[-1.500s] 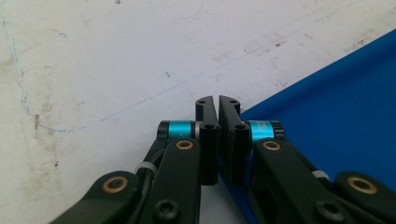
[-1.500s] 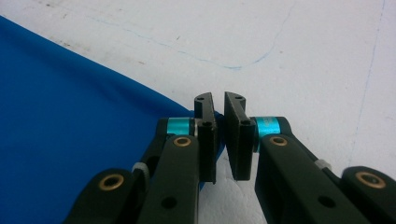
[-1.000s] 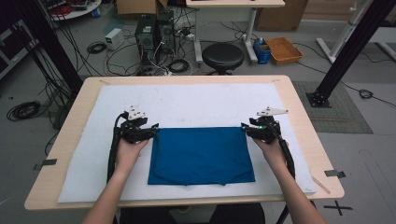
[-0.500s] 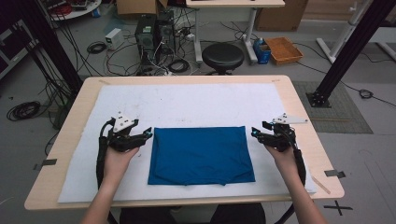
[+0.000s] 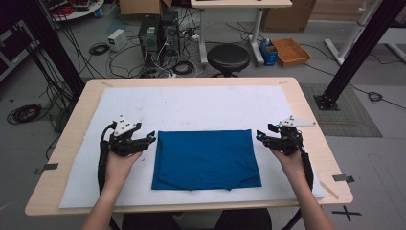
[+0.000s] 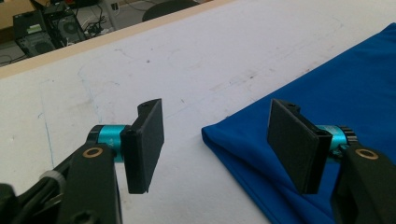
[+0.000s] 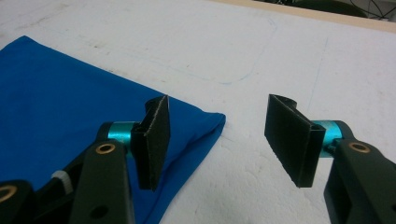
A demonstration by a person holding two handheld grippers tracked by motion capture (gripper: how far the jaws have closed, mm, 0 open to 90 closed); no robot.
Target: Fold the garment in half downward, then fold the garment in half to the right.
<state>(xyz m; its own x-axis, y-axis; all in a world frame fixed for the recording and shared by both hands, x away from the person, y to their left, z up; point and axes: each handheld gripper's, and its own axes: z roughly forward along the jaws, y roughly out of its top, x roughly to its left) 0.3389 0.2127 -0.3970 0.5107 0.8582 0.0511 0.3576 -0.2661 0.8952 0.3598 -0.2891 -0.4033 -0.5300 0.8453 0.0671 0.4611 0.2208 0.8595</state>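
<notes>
Folded blue cloth (image 5: 206, 159): lies flat mid-mat on the white mat (image 5: 191, 108) | left gripper (image 5: 149, 140), right gripper (image 5: 261, 138): we see each just off a far corner, jaws just opening, wide, nothing between | reading: we judge the fold released, hands flanking it.

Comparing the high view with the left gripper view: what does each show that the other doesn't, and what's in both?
High view alone: the whole folded blue cloth, both hands, the right gripper off the cloth's right edge, the wooden table, a black stool beyond it. Left gripper view alone: close up, the pads standing apart with nothing between them, and faint blue pen lines on the white mat. Both: the left gripper, the cloth's near corner, the mat.
</notes>
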